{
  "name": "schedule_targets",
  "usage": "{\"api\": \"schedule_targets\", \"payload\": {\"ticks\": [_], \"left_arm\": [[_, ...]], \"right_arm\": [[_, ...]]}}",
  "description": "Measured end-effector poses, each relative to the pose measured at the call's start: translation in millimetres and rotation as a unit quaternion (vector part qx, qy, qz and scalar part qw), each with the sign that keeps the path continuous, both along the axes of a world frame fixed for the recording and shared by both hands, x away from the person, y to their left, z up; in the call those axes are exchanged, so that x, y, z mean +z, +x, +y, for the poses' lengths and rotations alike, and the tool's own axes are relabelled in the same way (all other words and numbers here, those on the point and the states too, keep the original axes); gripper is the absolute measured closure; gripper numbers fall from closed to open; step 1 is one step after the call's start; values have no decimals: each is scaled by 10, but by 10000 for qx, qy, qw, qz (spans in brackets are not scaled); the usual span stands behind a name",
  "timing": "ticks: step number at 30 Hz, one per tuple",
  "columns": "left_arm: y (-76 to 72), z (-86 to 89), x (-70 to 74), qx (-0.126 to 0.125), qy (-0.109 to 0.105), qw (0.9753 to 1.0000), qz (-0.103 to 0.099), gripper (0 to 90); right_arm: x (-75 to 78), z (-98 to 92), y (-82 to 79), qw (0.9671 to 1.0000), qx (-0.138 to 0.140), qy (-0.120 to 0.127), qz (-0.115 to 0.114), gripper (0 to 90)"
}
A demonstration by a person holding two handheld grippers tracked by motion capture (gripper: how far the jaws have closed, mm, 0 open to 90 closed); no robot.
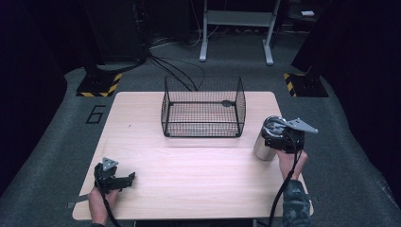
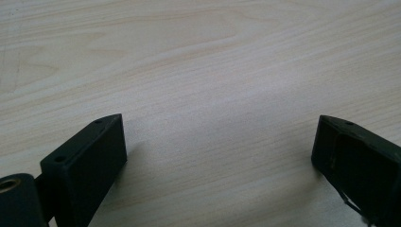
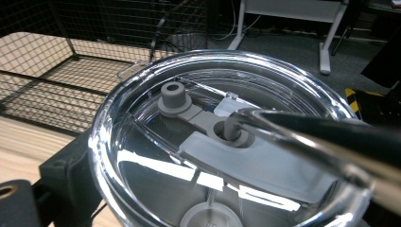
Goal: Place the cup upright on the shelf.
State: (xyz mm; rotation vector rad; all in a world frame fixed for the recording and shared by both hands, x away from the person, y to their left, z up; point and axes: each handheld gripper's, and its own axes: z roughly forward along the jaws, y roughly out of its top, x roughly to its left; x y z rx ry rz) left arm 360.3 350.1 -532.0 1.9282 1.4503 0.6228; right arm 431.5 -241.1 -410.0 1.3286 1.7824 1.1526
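While the right gripper (image 1: 276, 138) is clamping the steel tumbler (image 1: 265, 142) at right of frame, the wire basket (image 1: 203, 108) is sitting up-left; the left gripper (image 1: 124, 178) is lying spread, empty.

A pale wood-grain table (image 1: 189, 161) carries a black wire-mesh basket (image 1: 203, 108) at the middle of its far edge. A steel tumbler (image 1: 265, 142) with a clear lid stands near the basket's right front corner.
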Motion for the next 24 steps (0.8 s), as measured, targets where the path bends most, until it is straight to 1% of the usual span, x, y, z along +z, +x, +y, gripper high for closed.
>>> {"api": "schedule_targets", "payload": {"ticks": [7, 8, 9, 13, 16, 17, 18, 19, 20, 22, 23, 24], "left_arm": [[0, 0, 0, 0, -1, 10000, 1, 41], [1, -3, -4, 18, -3, 10000, -27, 40], [0, 1, 1, -3, 1, 10000, 6, 41], [0, -2, -3, 15, 0, 10000, -23, 41], [0, 0, 0, 1, -2, 10000, -1, 40], [0, 0, 0, 1, -2, 10000, -1, 40], [1, -3, -4, 16, -2, 10000, -28, 40], [0, 0, 1, -2, -1, 10000, 5, 40], [0, -1, -2, 8, -4, 10000, -15, 40], [0, 0, -1, 3, -3, 10000, -4, 41], [1, -2, -4, 16, -2, 10000, -26, 41], [0, 0, 0, -1, -2, 10000, 1, 41]], "right_arm": [[112, 74, -56, 9998, 179, 10, -42, 35], [125, 87, -64, 9998, 197, 10, -48, 35], [145, 110, -75, 9997, 239, -1, -57, 35], [192, 186, -94, 9993, 373, -25, -34, 35], [226, 272, -111, 9987, 503, -55, -18, 35], [226, 272, -111, 9987, 503, -55, -18, 35], [242, 309, -115, 9983, 586, -67, -16, 35], [242, 309, -115, 9983, 586, -67, -16, 35], [251, 330, -118, 9982, 599, -61, -8, 35], [277, 390, -121, 9975, 701, -59, -1, 35], [277, 390, -121, 9975, 701, -59, -1, 35], [301, 436, -121, 9969, 782, -86, -7, 35]]}}
